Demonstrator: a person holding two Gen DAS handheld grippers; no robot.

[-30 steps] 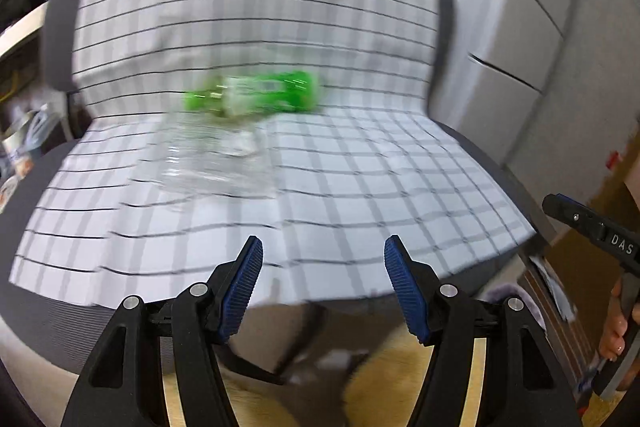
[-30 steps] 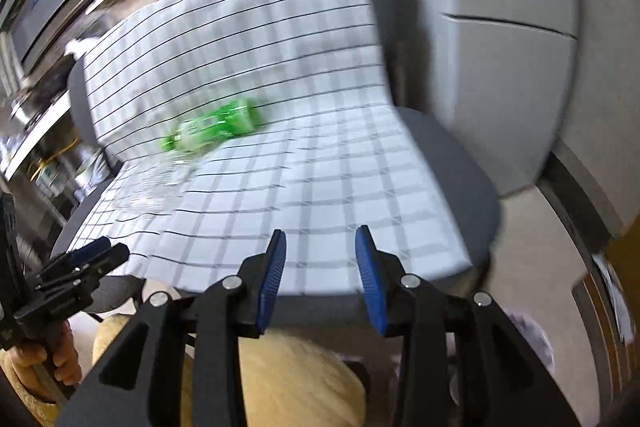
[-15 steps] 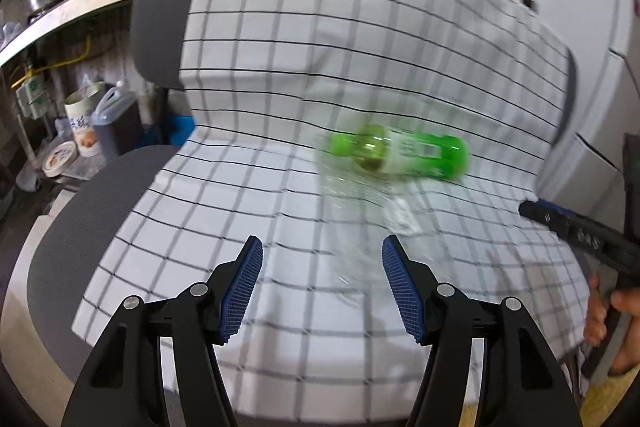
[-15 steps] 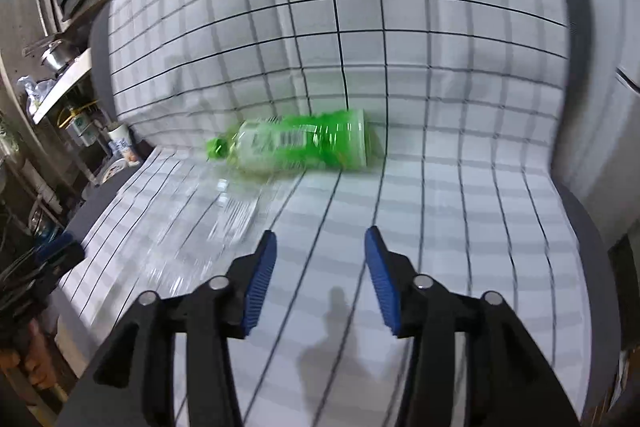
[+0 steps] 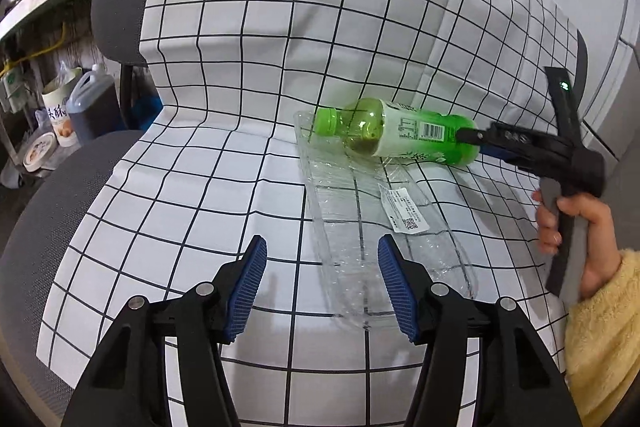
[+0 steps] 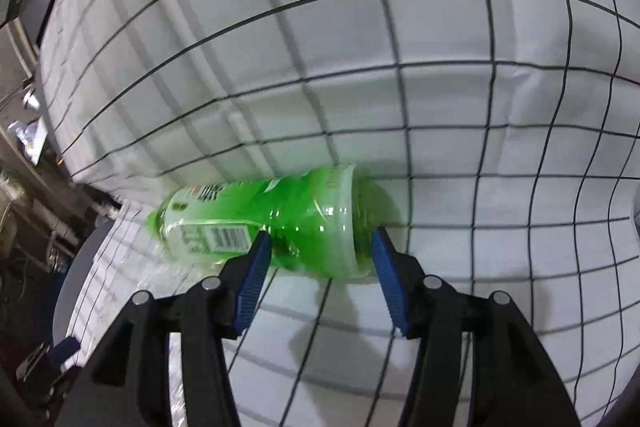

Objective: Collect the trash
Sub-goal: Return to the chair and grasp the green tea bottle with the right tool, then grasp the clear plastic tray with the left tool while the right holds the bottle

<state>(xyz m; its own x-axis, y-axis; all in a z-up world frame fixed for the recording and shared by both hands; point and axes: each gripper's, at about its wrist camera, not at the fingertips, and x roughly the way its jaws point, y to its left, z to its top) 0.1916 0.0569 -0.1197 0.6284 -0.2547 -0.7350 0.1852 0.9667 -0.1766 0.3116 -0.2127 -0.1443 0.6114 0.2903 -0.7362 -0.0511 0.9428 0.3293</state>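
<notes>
A green plastic bottle [image 5: 400, 141] lies on its side on the checked cloth at the crease of the chair, cap to the left. A clear plastic tray [image 5: 372, 223] with a white label lies in front of it, one end under the bottle. My left gripper [image 5: 320, 283] is open, its right finger over the tray's near end. My right gripper [image 6: 318, 267] is open, its jaws on either side of the bottle's [image 6: 280, 223] base end, not closed on it. The right gripper also shows in the left wrist view [image 5: 484, 141], at the bottle's base.
The white checked cloth [image 5: 200, 207] covers a grey office chair [image 5: 44, 219], seat and backrest. Jugs and tins [image 5: 84, 107] stand on the floor at the left. A grey cabinet [image 5: 624, 67] is at the right.
Both grippers have moved in toward the chair. The right gripper has closed the distance to the bottle and opened wider around its base; the left now hovers over the clear tray.
</notes>
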